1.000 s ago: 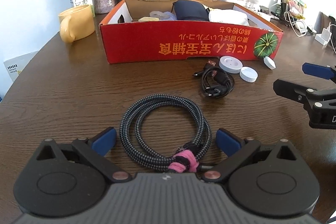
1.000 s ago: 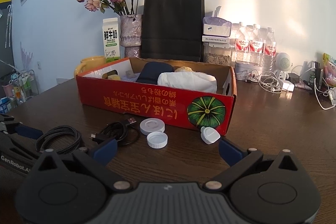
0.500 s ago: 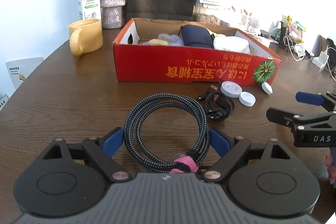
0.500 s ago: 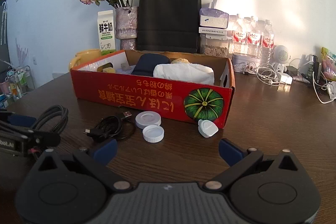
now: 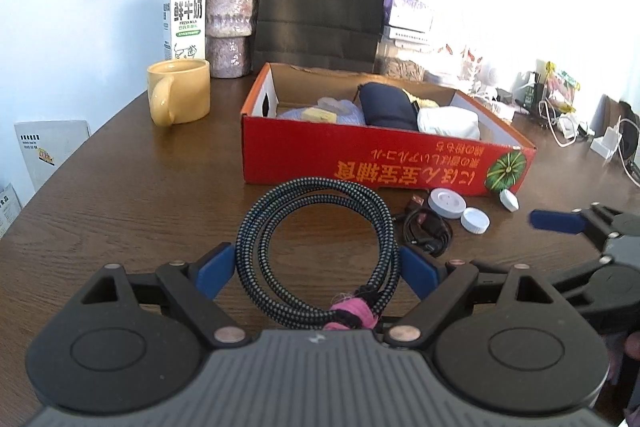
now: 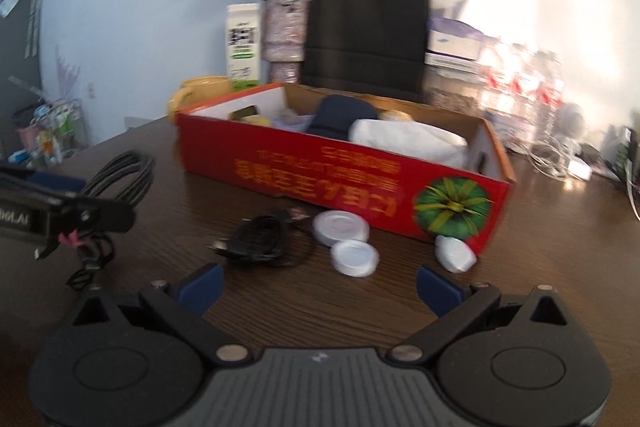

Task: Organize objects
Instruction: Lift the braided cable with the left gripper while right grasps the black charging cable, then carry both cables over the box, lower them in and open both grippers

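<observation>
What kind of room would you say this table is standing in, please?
Probably a living or dining room at home, though I cannot be sure: a wooden table holds a vase of dried flowers, a milk carton and a yellow mug, with bottled water behind.

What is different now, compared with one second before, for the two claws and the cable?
The left claw closed a little onto the braided cable and raised it off the table; the pads were clear of the coil before. The right claw, open and empty, shifted toward the small black cable. The red box, white caps and mug stayed in place.
</observation>
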Tool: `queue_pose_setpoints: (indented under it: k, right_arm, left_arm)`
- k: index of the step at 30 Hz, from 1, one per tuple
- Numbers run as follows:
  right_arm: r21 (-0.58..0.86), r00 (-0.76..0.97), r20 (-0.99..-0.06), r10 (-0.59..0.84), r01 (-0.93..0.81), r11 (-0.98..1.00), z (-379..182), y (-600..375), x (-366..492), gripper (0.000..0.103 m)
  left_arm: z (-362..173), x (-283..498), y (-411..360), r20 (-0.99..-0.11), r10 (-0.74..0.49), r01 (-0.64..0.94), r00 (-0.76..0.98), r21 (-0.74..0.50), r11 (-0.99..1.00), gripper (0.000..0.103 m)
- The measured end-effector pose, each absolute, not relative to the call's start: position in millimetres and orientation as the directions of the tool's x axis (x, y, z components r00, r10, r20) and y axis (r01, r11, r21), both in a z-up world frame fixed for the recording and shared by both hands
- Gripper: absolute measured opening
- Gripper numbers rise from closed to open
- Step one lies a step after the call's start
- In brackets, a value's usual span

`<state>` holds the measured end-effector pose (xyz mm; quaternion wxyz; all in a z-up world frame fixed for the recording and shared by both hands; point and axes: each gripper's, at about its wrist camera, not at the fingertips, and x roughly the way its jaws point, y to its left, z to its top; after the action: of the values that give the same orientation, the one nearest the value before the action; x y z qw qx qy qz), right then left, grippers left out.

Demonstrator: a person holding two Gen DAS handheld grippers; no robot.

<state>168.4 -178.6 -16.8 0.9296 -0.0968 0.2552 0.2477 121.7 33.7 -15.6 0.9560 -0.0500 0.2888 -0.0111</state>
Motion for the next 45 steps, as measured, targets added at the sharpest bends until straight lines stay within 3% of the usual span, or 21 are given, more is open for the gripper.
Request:
queue_pose_setpoints:
  k: [5, 7, 20, 22, 28, 45]
  right_arm:
    - [-0.101, 0.730, -0.539, 0.420, -0.551, 0.828, -18.3, -150.8, 173.0, 0.089]
    - [-0.104, 0.718, -0.552, 0.423, -0.563, 0.820, -19.3, -142.7, 177.7, 0.078]
    - [-0.078, 0.676, -0.595, 0.435, -0.587, 0.805, -24.5, -115.0, 200.6, 0.065]
    - [-0.065, 0.673, -0.593, 0.441, -0.587, 0.807, -24.7, -116.3, 201.8, 0.055]
    - [-0.032, 0.668, -0.586, 0.459, -0.584, 0.811, -23.9, -121.4, 201.4, 0.054]
    - [-0.033, 0.759, -0.441, 0.479, -0.547, 0.837, -8.5, -141.3, 179.4, 0.053]
  left_arm:
    - [-12.3, 117.7, 42.1, -0.533, -0.057, -0.010, 0.844, -0.123, 0.992, 0.089]
    - [-11.5, 116.4, 45.5, -0.527, -0.060, -0.013, 0.848, -0.133, 0.991, 0.089]
    - [-11.6, 114.7, 58.8, -0.509, -0.089, -0.003, 0.856, -0.178, 0.984, 0.089]
    - [-12.2, 114.6, 59.1, -0.510, -0.091, -0.003, 0.855, -0.181, 0.983, 0.089]
    - [-11.3, 114.9, 56.6, -0.509, -0.094, 0.002, 0.856, -0.179, 0.984, 0.089]
    - [-3.3, 121.9, 46.2, -0.497, -0.103, 0.027, 0.862, -0.159, 0.987, 0.089]
